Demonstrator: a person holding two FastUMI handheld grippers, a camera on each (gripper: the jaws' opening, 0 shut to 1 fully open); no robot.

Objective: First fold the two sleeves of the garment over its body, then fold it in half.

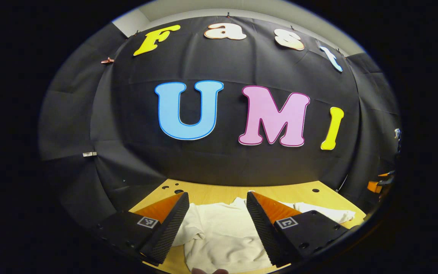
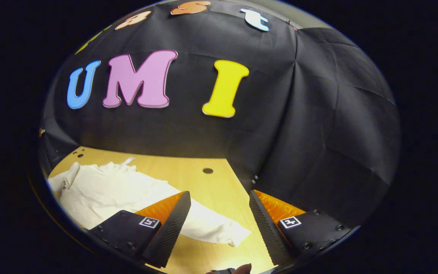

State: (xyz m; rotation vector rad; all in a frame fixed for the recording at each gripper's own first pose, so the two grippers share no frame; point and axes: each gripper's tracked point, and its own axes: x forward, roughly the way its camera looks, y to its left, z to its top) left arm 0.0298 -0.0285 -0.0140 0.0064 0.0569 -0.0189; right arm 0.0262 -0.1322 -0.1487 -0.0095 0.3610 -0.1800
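Cream-white long-sleeved cloth garment (image 1: 222, 232) lies spread flat on the yellow wooden surface (image 2: 188, 171), one sleeve (image 2: 211, 226) stretched out sideways. Left gripper (image 1: 217, 207) hovers above the garment body, jaws apart, holding nothing. Right gripper (image 2: 219, 207) hangs near the sleeve end, jaws apart, holding nothing.

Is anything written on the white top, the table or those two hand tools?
No words or numbers can be read.
white garment: no print visible.
table: plain wood, no marking.
left gripper and right gripper: square black-and-white tags on each, patterns rather than text.
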